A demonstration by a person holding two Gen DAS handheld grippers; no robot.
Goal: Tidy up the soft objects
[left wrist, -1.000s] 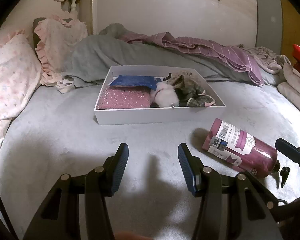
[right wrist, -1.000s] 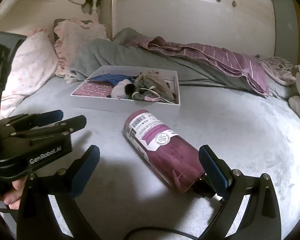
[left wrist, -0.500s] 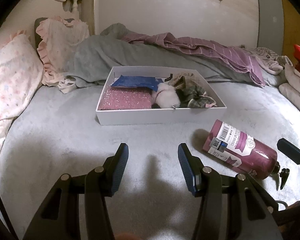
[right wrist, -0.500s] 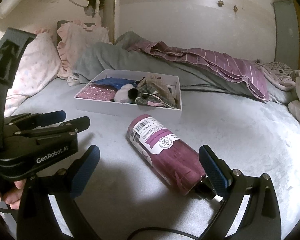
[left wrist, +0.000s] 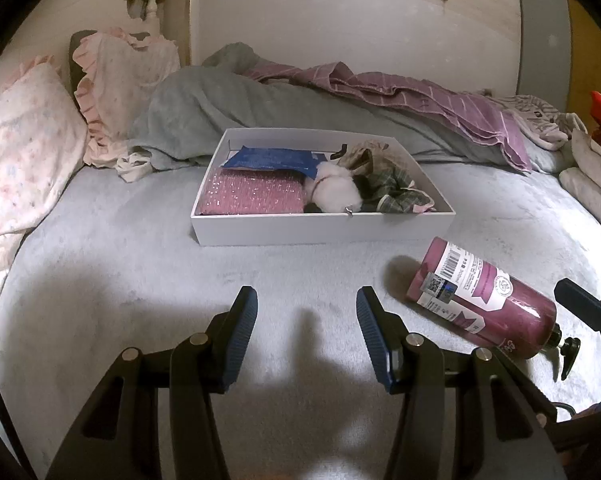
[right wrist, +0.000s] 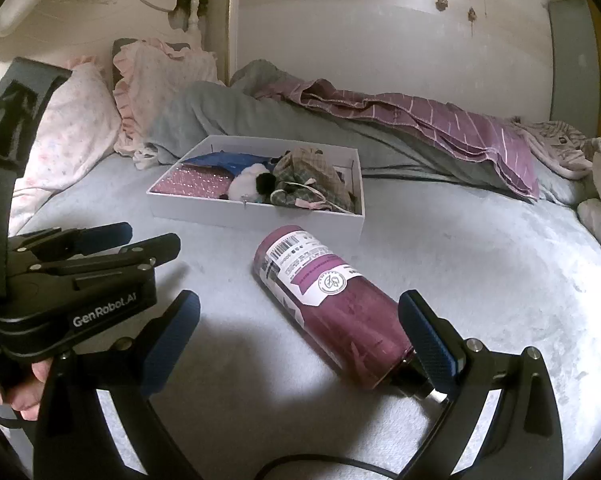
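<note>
From the left wrist view, the left tongs [left wrist: 304, 312] hang over the grey bed [left wrist: 120, 264] with their blue pads [left wrist: 244, 316] spread apart and nothing between them. A white box [left wrist: 320, 230] sits ahead, well apart from the tips. Inside it lie a pink sparkly pad [left wrist: 252, 198], a blue pouch [left wrist: 268, 159], a white plush [left wrist: 334, 192] and plaid cloth [left wrist: 392, 190]. A purple bottle [left wrist: 484, 304] lies on its side to the right of the tongs, near the box's right corner, its pump end toward the camera. One finger of the right tongs [left wrist: 580, 304] shows just beyond the bottle's pump end.

From the right wrist view, the right tongs [right wrist: 300, 336] are spread wide. The bottle [right wrist: 328, 304] lies between the fingers, slanting; its pump end sits against the right pad [right wrist: 428, 344], and the left pad is well clear of it. The left tongs [right wrist: 100, 248] appear at the left edge, beside the bottle. The box [right wrist: 256, 212] stands just past the bottle's base. Pillows [right wrist: 80, 120] and a grey blanket [right wrist: 228, 116] lie behind.
</note>
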